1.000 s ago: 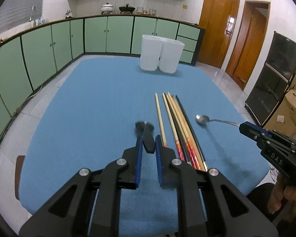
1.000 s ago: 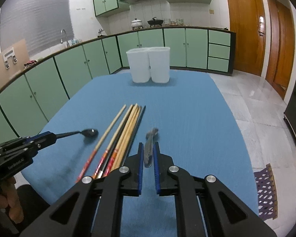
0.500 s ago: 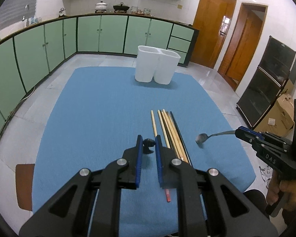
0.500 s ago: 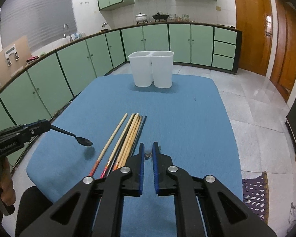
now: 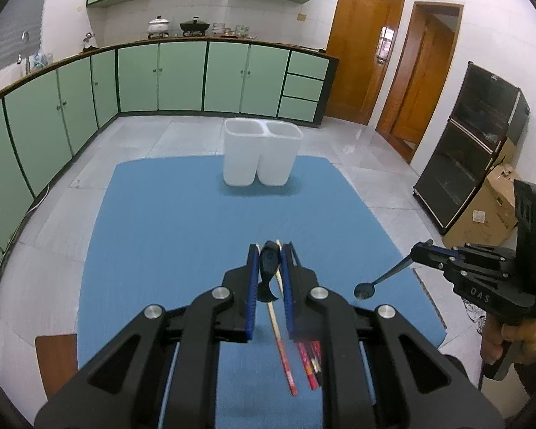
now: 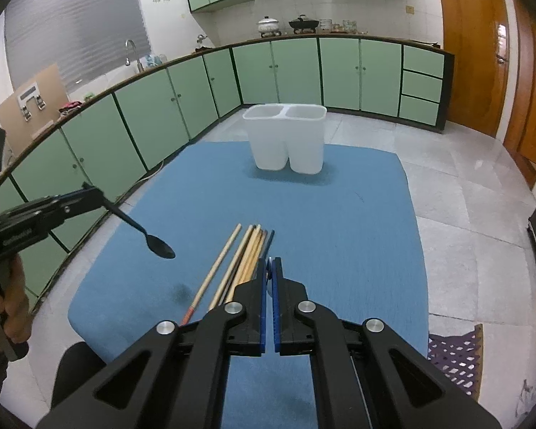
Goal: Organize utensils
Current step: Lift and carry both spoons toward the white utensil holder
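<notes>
My left gripper (image 5: pixel 269 261) is shut on a black spoon (image 5: pixel 268 271), lifted off the blue cloth. The right wrist view shows that gripper (image 6: pixel 98 195) at the left, with the black spoon (image 6: pixel 159 246) slanting down from it. My right gripper (image 6: pixel 269 271) is closing its jaws on a silver spoon's handle, of which only a sliver (image 6: pixel 269 279) shows there. In the left wrist view the right gripper (image 5: pixel 418 250) holds the silver spoon (image 5: pixel 363 290) in the air. Several chopsticks (image 6: pixel 246 261) lie together on the cloth below. A white two-compartment holder (image 5: pixel 261 157) stands at the far end.
The blue cloth (image 5: pixel 160 232) covers the table, whose edges drop to a tiled floor. A brown seat corner (image 5: pixel 55 361) sits at the near left. A cardboard box (image 5: pixel 489 211) and a black cabinet (image 5: pixel 471 150) stand on the right. Green cupboards (image 6: pixel 143 114) line the walls.
Both grippers have risen, carrying their spoons up off the cloth. The table and the chopsticks now look farther below, and the holder sits lower in both views.
</notes>
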The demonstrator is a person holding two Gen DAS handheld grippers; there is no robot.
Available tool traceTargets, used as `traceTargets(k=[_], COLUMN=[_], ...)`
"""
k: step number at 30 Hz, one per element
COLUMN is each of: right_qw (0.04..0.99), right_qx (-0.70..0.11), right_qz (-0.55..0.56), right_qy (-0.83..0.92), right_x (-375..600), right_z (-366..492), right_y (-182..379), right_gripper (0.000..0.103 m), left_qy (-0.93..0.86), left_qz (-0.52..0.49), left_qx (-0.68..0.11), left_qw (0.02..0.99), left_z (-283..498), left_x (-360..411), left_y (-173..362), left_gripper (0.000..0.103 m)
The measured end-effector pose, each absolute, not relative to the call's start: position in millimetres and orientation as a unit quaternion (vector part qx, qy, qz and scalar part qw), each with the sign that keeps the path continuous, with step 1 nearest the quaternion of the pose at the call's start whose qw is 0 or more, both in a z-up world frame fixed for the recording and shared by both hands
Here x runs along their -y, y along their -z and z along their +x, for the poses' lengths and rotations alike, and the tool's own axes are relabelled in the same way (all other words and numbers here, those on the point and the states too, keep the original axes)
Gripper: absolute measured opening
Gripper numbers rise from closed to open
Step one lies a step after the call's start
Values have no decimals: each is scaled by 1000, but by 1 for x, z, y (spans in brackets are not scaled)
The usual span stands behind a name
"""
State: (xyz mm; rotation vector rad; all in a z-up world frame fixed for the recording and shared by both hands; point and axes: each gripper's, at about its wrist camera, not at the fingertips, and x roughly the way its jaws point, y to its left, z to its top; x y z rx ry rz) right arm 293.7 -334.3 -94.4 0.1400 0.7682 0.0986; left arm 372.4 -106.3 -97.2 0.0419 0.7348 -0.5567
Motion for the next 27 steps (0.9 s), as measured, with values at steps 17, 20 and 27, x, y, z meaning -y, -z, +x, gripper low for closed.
traceTargets(k=[17, 20, 27], right_qw=[941, 942, 941], right_qx=[-327, -323, -328], right_qz=[70, 80, 88], right_qy=[-42, -30, -15], right_x=[354, 365, 385], right_z=[449, 488, 558], right_y=[-20, -23, 11], right_gripper=[3, 3, 3], left_qy=[262, 259, 251], left_qz=[19, 16, 25], left_qx=[-292, -282, -298], left_qw=[920, 924, 920], left_z=[502, 533, 610], left_x=[166, 182, 217], left_y=[6, 1, 41], left_gripper=[11, 11, 11])
